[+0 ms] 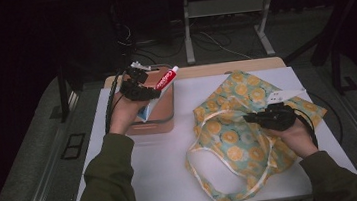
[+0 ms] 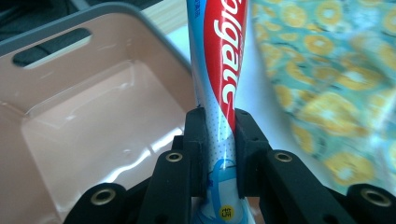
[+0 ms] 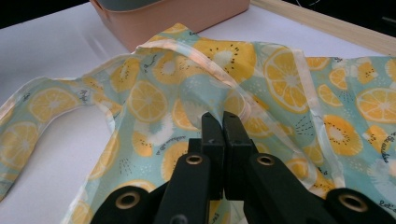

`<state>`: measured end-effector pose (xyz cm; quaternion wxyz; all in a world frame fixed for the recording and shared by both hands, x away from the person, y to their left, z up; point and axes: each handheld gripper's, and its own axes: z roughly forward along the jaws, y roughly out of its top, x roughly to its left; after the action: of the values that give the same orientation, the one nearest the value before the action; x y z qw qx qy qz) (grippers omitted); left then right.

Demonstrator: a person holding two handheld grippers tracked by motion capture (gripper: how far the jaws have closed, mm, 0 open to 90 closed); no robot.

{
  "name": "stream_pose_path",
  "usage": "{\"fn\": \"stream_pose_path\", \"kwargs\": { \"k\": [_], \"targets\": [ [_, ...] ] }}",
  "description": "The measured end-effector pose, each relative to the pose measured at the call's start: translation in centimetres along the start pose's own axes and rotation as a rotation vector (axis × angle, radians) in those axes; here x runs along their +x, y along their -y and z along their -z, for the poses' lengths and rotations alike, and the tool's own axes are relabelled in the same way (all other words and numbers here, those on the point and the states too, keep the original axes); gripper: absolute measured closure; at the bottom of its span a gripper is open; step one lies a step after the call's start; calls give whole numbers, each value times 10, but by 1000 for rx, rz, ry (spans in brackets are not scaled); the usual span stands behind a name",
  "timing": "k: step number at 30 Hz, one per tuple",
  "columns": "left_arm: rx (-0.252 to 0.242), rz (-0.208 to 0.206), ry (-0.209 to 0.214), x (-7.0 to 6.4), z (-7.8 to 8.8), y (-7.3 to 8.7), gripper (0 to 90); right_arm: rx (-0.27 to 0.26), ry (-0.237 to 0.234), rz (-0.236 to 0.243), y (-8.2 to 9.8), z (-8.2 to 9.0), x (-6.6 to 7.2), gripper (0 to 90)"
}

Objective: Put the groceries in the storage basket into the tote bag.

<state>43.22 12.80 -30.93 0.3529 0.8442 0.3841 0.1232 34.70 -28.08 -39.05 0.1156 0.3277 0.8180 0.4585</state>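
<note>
On the white-topped desk (image 1: 165, 182), your largest item is the teal fabric tote bag printed with orange and lemon slices (image 1: 239, 124), lying flat at the right with its handles trailing toward you. To its left stands the peach plastic bin with a grey rim (image 1: 160, 117). Your left tool (image 1: 137, 87) pinches the red, white and blue toothpaste tube (image 1: 164, 79) near its flat end, holding it above the bin, cap pointing toward the bag. Your right tool (image 1: 263, 116) has its jaws pressed together on a fold of bag cloth near the opening.

Judged step: transferring the tube from bin to bag. The next move calls for lifting the pinched cloth to open the mouth, then carrying the tube across.

The left gripper view shows the bin's bare interior (image 2: 93, 126); the high view does not reveal it.
</note>
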Motion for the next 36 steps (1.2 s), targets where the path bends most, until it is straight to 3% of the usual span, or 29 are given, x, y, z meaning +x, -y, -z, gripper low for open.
{"fn": "stream_pose_path", "kwargs": {
  "k": [10,18,28,33,36],
  "targets": [
    [-46,-111,112,-61,1,30,775,-1,10,-2,1,-1,-2,888],
    [-65,-183,215,-108,-15,49,774,1,19,-1,1,-2,-2,888],
    [38,-267,289,-151,-62,61,774,-1,28,-5,1,-2,-2,888],
    [79,-312,282,-172,-90,59,773,-1,27,-5,1,-3,-1,888],
    [101,-320,279,-178,-103,60,772,-1,26,0,1,-3,-1,888]
  ]
}}
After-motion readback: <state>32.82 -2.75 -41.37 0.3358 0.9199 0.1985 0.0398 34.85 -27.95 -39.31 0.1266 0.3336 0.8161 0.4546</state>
